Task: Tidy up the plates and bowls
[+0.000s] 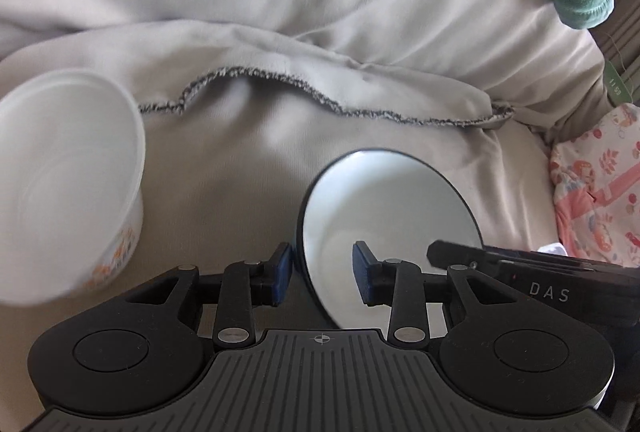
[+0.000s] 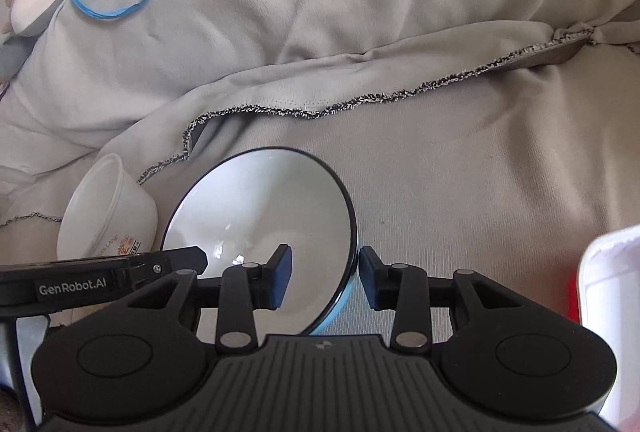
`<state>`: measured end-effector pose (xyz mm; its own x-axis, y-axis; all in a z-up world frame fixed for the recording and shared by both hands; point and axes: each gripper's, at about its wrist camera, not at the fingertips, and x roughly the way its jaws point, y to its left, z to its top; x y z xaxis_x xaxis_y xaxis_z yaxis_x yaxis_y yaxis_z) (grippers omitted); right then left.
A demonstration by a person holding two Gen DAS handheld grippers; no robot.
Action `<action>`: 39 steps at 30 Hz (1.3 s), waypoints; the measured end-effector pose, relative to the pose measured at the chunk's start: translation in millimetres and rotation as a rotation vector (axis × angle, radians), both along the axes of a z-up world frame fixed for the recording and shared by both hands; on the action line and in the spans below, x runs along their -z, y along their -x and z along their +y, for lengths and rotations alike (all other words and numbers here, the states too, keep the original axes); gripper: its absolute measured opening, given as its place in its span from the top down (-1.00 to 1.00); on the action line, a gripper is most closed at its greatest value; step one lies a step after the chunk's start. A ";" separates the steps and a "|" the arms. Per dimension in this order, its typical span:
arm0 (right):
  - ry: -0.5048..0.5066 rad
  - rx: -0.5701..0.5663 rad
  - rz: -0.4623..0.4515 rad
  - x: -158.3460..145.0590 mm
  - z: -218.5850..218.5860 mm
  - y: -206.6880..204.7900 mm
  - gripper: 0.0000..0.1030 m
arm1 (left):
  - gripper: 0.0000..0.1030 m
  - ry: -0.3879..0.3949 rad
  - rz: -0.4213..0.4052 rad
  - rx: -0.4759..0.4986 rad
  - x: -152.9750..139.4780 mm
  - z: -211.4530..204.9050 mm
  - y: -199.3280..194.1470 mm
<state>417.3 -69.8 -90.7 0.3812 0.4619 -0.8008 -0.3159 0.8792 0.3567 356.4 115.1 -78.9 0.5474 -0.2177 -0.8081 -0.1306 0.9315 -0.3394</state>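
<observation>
While tilted on its edge on the grey blanket [image 2: 460,191], blue-rimmed bowl [image 2: 264,216] straddled at both sides by left gripper [image 1: 322,274] and right gripper [image 2: 325,278]; jaws parted around the rim, contact unclear. White bowl [image 1: 68,191] tipped, far left. White container [image 2: 612,312] near right.

right gripper [image 2: 322,282] astride bowl [image 2: 264,228] rim — jaws apart

Rumpled beige blanket [image 1: 320,11], soft daylight
</observation>
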 end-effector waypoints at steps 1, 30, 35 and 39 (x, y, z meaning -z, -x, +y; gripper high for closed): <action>-0.003 -0.016 0.036 5.3 2.3 -7.4 0.28 | 0.34 0.011 0.002 -0.004 3.5 2.1 -4.3; 0.075 0.019 0.320 36.1 -24.3 -59.3 0.31 | 0.37 0.111 0.372 0.017 43.8 -39.5 -70.9; 0.104 0.026 0.253 30.9 -14.5 -43.3 0.28 | 0.38 0.098 0.352 0.021 41.5 -39.3 -64.2; 0.087 0.039 0.259 23.2 -27.7 -41.5 0.31 | 0.37 0.127 0.359 0.052 40.5 -53.6 -62.7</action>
